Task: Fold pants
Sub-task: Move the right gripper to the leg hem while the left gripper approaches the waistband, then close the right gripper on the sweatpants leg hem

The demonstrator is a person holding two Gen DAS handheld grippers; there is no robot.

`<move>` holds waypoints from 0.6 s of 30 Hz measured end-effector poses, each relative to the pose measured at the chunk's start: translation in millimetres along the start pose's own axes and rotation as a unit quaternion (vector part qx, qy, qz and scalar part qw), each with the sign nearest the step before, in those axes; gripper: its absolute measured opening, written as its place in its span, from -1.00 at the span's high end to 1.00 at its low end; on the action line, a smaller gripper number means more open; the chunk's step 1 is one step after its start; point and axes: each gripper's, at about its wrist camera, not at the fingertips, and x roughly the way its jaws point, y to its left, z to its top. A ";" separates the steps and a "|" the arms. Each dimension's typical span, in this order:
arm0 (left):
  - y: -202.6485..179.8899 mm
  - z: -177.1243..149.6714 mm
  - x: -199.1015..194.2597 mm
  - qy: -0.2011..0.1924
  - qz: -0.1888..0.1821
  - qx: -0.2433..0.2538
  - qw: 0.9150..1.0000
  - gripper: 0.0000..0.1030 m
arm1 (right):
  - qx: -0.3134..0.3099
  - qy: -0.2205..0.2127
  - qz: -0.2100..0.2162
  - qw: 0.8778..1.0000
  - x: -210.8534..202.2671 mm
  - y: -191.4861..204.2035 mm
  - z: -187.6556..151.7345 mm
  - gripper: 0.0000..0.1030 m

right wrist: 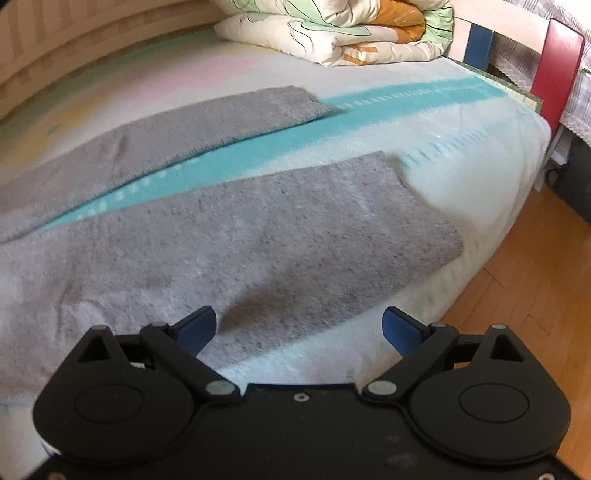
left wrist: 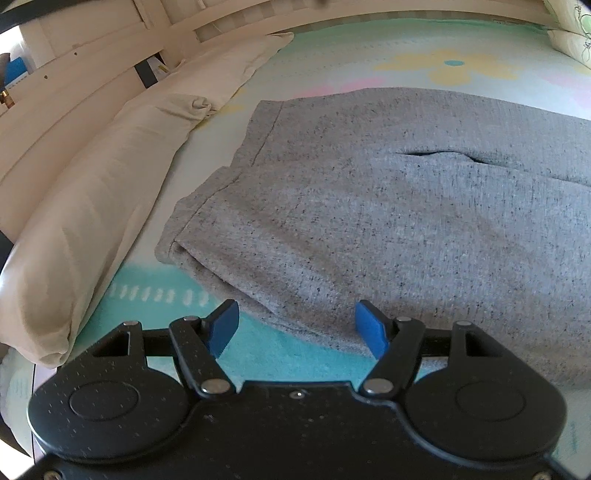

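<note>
In the left wrist view, the left gripper (left wrist: 297,328) is held with jaws apart and empty over the near edge of the grey pants (left wrist: 406,206), which are spread on the bed (left wrist: 332,48), a pillow (left wrist: 110,177) lying at 9 o'clock. In the right wrist view, the right gripper (right wrist: 300,334) is likewise held wide and empty, the two legs being laid apart toward 1 o'clock and a quilt (right wrist: 351,26) seen at 12.

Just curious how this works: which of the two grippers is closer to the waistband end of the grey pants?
Left. The left gripper hovers open at the pants edge just below the waistband. The right gripper is open over the near leg, toward the cuffs.
</note>
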 end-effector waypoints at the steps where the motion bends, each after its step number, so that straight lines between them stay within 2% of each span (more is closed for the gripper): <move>1: -0.3 0.2 0.3 0.000 0.000 0.000 1.000 -0.40 | 0.000 -0.002 0.004 1.000 1.4 2.8 2.8 -0.86; 2: -0.2 0.6 0.3 -0.001 0.000 0.001 1.000 -0.40 | -0.003 -0.003 0.006 1.000 1.9 4.6 4.7 -0.81; 3: -0.9 0.7 0.2 -0.002 0.000 0.002 1.000 -0.40 | -0.008 -0.002 0.011 1.000 2.5 7.1 6.5 -0.61; 4: -1.4 1.1 0.4 -0.003 -0.001 0.003 1.000 -0.40 | -0.011 -0.002 0.016 1.000 3.0 9.4 8.0 -0.17; 5: -1.7 1.2 0.8 -0.002 -0.002 0.003 1.000 -0.40 | -0.014 0.000 0.021 1.000 3.7 11.3 9.8 0.19; 6: -1.5 1.2 0.8 -0.002 -0.003 0.003 1.000 -0.40 | -0.015 0.008 0.029 0.999 5.9 13.1 12.1 0.94; 10: 1.9 0.6 0.4 -0.001 -0.007 -0.003 1.000 -0.40 | 0.005 0.015 0.044 0.999 5.6 10.9 15.9 0.91; 15: 6.8 -1.1 -2.7 -0.005 -0.008 -0.005 1.000 -0.40 | 0.000 0.008 0.001 1.000 -6.4 5.9 9.2 0.75; 18: 7.9 -2.0 -4.7 -0.007 -0.008 -0.004 1.000 -0.40 | 0.017 0.019 -0.014 1.000 -7.7 -4.3 4.4 0.54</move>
